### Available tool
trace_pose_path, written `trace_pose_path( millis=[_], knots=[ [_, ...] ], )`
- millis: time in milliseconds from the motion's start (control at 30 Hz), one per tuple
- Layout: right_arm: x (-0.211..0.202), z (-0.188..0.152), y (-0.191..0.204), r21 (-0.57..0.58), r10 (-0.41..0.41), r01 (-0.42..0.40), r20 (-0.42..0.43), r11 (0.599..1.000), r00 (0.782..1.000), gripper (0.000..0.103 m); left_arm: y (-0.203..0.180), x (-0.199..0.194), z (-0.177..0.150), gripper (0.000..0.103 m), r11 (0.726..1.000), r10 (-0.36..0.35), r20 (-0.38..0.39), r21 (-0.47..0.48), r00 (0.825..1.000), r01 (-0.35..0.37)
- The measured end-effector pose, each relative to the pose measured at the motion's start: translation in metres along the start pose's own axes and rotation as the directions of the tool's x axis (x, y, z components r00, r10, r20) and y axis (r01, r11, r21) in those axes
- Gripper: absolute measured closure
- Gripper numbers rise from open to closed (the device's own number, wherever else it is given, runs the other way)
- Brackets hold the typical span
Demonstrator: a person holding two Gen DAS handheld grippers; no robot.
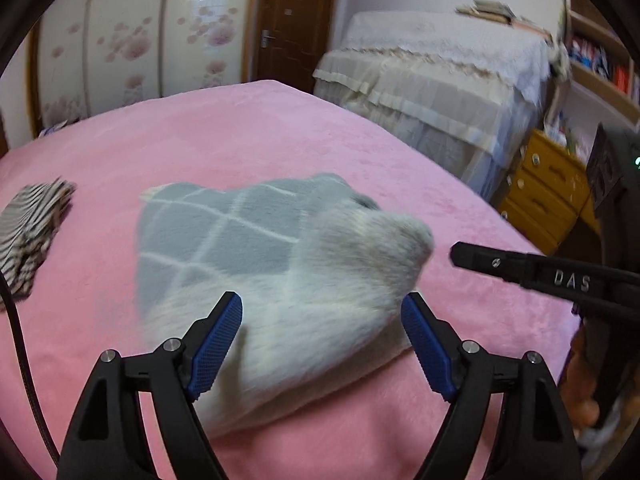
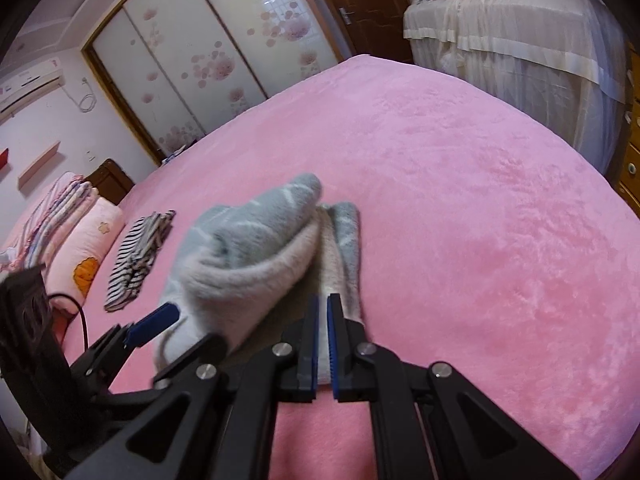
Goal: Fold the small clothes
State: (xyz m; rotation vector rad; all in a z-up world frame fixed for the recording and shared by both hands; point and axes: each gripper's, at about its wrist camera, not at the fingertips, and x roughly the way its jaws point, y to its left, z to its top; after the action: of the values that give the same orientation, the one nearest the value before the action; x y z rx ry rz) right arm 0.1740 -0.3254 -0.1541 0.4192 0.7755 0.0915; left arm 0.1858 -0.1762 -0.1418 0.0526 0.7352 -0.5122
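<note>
Blue-padded black fingers of the left gripper (image 1: 322, 312) stand spread wide in the left wrist view, one on each side of the near white fleece edge of the small grey garment with white diamond lines (image 1: 256, 256), holding nothing. This soft garment lies partly folded near the middle of the pink plush bed cover (image 1: 240, 132), which fills most of both views. In the right wrist view the right gripper (image 2: 323, 320) has its blue pads pressed almost together, pinching the near white edge of the garment (image 2: 256, 240); one layer is rolled over, and its long axis runs from the gripper away toward the wardrobe with pink flower doors (image 2: 208, 52). Only this view shows the pink pillows (image 2: 86, 248) and the air conditioner (image 2: 30, 84) on the wall. Only the left view shows the yellow wooden drawers (image 1: 548, 184) and the bookshelf (image 1: 600, 64). Both views show the black-and-white striped cloth (image 2: 138, 254) lying apart, the brown door (image 1: 296, 20) and the furniture under a cream lace cover (image 1: 432, 76).
</note>
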Motion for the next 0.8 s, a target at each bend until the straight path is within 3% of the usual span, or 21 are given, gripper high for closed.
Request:
trace_pose_path(
  millis=[67, 133, 200, 267, 300, 433, 500, 567, 667, 800],
  knots=[
    [-0.007, 0.005, 0.007, -0.016, 0.012, -0.011, 0.009, 1.0, 1.0, 0.089, 0.021, -0.019, -0.001, 0.016, 0.998, 0.033, 0.019, -0.063, 0.999, -0.032],
    [-0.015, 0.013, 0.016, -0.027, 0.03, -0.029, 0.031, 0.999, 0.999, 0.066, 0.047, -0.034, -0.004, 0.015, 0.984, 0.109, 0.025, -0.144, 0.994, -0.104],
    [-0.017, 0.021, 0.026, -0.052, 0.039, -0.037, 0.035, 0.998, 0.999, 0.059, 0.066, -0.035, -0.007, 0.015, 0.964, 0.197, -0.008, -0.181, 0.98, -0.195],
    [-0.013, 0.028, 0.041, -0.106, 0.049, -0.047, 0.011, 0.993, 0.999, 0.059, 0.086, -0.027, -0.012, 0.015, 0.932, 0.294, -0.083, -0.194, 0.952, -0.305],
    [-0.008, 0.03, 0.05, -0.139, 0.051, -0.052, -0.007, 0.989, 0.999, 0.059, 0.093, -0.023, -0.014, 0.015, 0.926, 0.304, -0.11, -0.199, 0.946, -0.321],
    [0.021, 0.033, 0.076, -0.243, 0.004, -0.031, -0.114, 0.969, 0.994, 0.059, 0.105, -0.016, -0.016, 0.015, 0.923, 0.28, -0.153, -0.228, 0.948, -0.31],
    [0.038, 0.028, 0.087, -0.312, -0.074, 0.021, -0.159, 0.95, 0.985, 0.059, 0.102, -0.013, -0.015, 0.015, 0.928, 0.275, -0.152, -0.215, 0.949, -0.303],
    [0.049, 0.021, 0.091, -0.37, -0.159, 0.081, -0.185, 0.925, 0.97, 0.083, 0.097, -0.008, -0.013, 0.015, 0.934, 0.277, -0.147, -0.19, 0.95, -0.302],
    [0.048, 0.014, 0.079, -0.353, -0.194, 0.117, -0.192, 0.928, 0.962, 0.088, 0.087, 0.005, -0.005, 0.015, 0.943, 0.28, -0.15, -0.143, 0.948, -0.301],
    [0.027, -0.001, 0.042, -0.218, -0.157, 0.115, -0.183, 0.969, 0.97, 0.091, 0.078, 0.019, -0.001, 0.015, 0.953, 0.265, -0.154, -0.108, 0.952, -0.283]
  ],
)
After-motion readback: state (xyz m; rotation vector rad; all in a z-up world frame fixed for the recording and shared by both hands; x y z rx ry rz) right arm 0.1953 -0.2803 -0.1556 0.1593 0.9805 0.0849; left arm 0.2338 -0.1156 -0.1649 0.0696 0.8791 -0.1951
